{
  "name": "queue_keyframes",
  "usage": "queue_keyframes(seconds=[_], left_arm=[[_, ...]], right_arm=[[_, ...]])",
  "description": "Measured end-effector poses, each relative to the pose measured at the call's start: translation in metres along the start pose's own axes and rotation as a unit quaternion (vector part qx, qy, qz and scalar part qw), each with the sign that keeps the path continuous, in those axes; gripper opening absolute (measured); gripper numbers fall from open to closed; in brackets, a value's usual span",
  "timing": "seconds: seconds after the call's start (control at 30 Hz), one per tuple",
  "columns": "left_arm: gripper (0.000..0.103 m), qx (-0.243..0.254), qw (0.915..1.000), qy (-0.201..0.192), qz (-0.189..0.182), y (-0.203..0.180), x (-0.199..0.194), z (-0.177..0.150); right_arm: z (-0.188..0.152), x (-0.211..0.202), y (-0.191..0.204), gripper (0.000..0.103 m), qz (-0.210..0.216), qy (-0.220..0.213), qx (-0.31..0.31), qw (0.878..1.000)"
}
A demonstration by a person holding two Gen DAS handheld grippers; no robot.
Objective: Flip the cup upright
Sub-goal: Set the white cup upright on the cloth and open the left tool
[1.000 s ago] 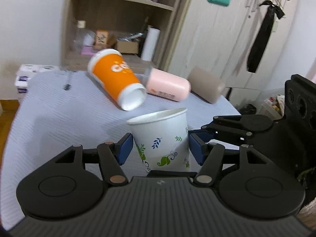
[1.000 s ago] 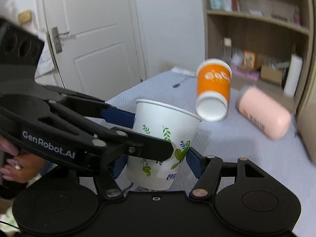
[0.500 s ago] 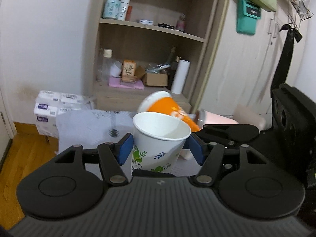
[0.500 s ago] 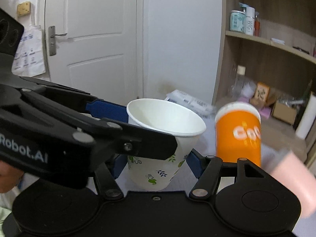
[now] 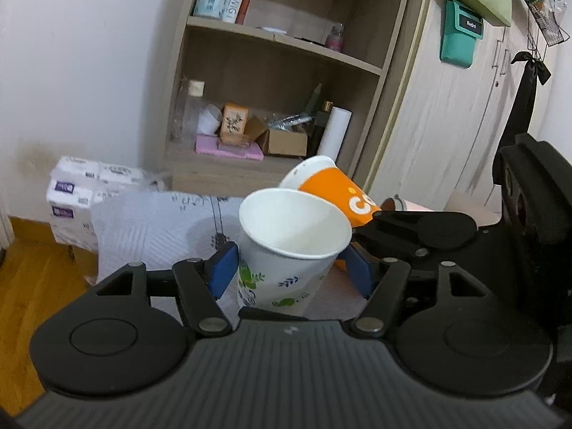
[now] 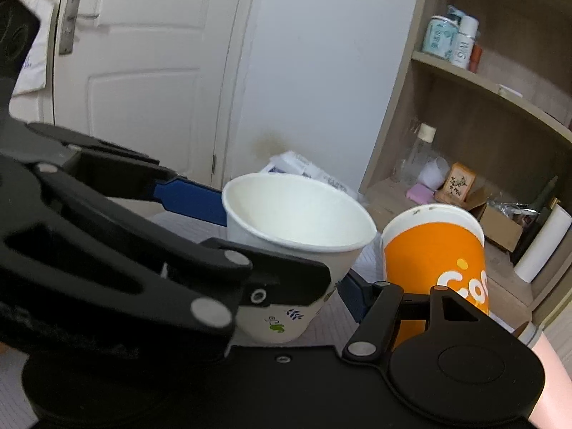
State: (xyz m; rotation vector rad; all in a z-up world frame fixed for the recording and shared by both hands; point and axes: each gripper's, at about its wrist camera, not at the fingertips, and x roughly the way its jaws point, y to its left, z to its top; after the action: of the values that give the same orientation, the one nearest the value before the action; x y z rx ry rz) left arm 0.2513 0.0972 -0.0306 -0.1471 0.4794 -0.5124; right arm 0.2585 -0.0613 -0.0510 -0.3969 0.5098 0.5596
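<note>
While mouth-up, white cup (image 5: 286, 250) sits between both jaws.

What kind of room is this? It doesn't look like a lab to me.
Most likely a room in someone's home: a wooden shelf cluttered with bottles and boxes, packs of tissue paper on the wood floor, and a white panelled door.

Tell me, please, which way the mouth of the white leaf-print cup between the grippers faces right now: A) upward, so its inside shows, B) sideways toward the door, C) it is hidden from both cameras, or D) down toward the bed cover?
A: the white leaf-print cup shows its open rim and bare white inside from above in both wrist views, with the left gripper pads at its sides.
</note>
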Motion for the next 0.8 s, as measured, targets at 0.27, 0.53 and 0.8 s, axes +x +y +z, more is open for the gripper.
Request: queue_keyframes(seconds=[0.27,0.53,0.8], left_arm=[[0.082,-0.008,0.9998,0.019,0.007,-0.008,-0.013,-0.003],[0.082,0.002,0.999,0.031,0.032,-0.038,-0.043,-0.002],[0.082,0.015,0.9979,0.007,0.063,-0.081,-0.093,-0.005]], right_arm=[[-0.008,-0.024,0.002,0.084,0.0,0.008,0.006,1.0],[-0.019,-0.069,-0.002,0.084,0.001,-0.012,0.048,0.999],[-0.037,-0.132,-0.007,0.084,0.001,-0.047,0.102,0.994]])
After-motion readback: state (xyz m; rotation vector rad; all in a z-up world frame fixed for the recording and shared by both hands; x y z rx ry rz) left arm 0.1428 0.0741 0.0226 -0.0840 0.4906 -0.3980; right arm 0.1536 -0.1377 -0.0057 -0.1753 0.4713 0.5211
